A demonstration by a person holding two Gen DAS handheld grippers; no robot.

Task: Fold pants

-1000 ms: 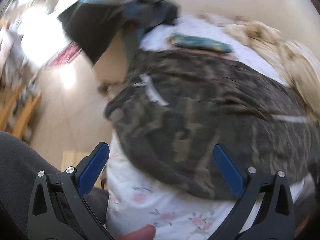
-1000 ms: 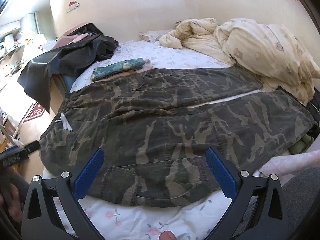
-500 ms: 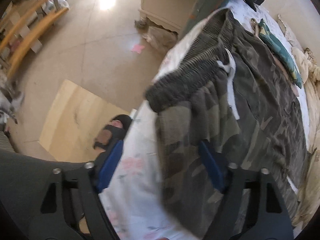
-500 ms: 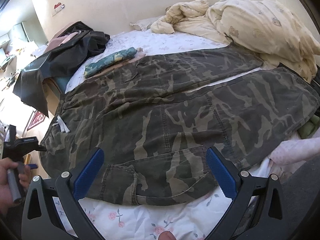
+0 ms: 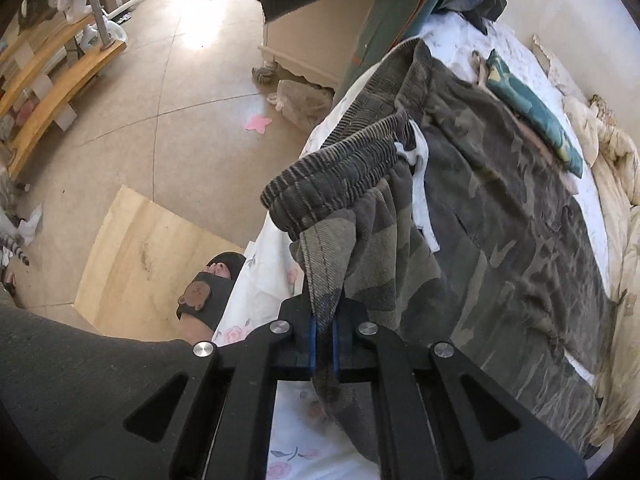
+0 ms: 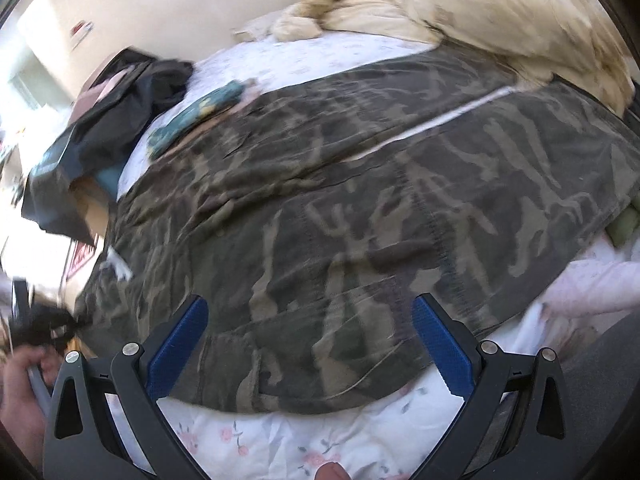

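Camouflage pants lie spread flat across the bed, legs running to the right. In the left wrist view my left gripper is shut on the pants' near waist corner, just below the ribbed elastic waistband, with cloth pinched between the blue pads. A white drawstring hangs by the waistband. My right gripper stands open above the near edge of the pants, with a pocket flap between its blue pads and nothing gripped. The left gripper shows blurred at the left edge of the right wrist view.
A floral sheet covers the bed. A cream duvet is heaped at the far right, dark clothes at the far left, a folded teal cloth beside the pants. A sandalled foot stands on the floor by a wooden board.
My left gripper went from wide open to shut on the waist corner of the pants, swinging down toward the bed's edge. My right gripper came closer to the pants and stayed open.
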